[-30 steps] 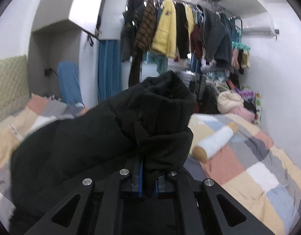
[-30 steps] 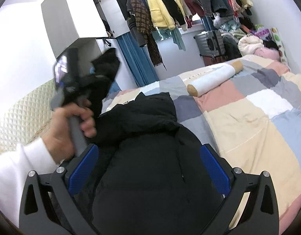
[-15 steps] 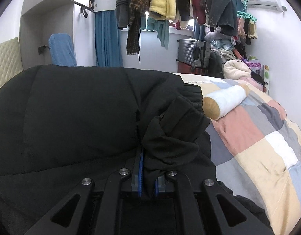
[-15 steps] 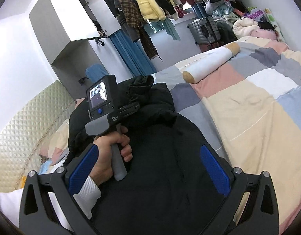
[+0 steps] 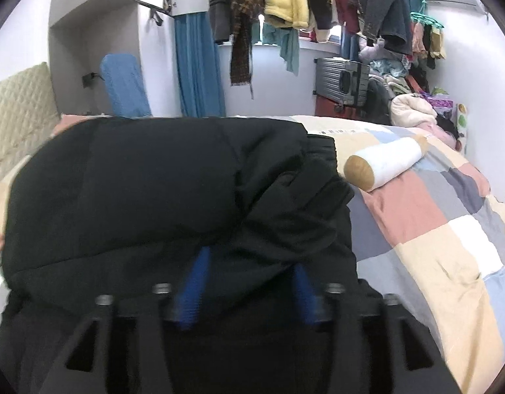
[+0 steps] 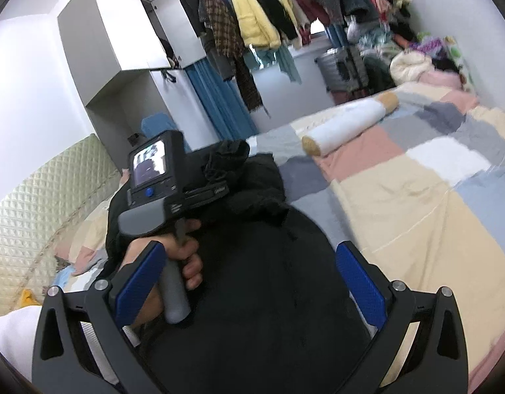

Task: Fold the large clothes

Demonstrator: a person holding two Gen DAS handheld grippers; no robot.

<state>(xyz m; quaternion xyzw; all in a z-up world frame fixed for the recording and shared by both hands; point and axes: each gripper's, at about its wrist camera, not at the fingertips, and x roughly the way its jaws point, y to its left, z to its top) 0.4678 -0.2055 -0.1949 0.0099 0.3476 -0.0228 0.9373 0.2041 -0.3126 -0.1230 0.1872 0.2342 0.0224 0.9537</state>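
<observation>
A bedroom with a patchwork-quilted bed (image 6: 400,203); a black puffer jacket (image 5: 153,190) lies folded on the bed beside a white bolster (image 5: 383,164); the left claw (image 5: 249,282) sits parted, jacket fabric bunched over its blue pads; the right claw (image 6: 249,279) gapes wide above the jacket, gripping nothing.

Black jacket (image 5: 147,197) fills most of bed's near left; its bunched cuff (image 5: 301,203) lies right over the left gripper (image 5: 249,282), whose 2 blue pads stand apart w/ cloth draped betw them. To the right, patchwork quilt (image 5: 426,249) lies bare up to the bolster pillow (image 5: 383,164). Right gripper (image 6: 249,282), jaws wide, hangs over jacket; left hand (image 6: 173,259) sits just beside its left pad.
</observation>
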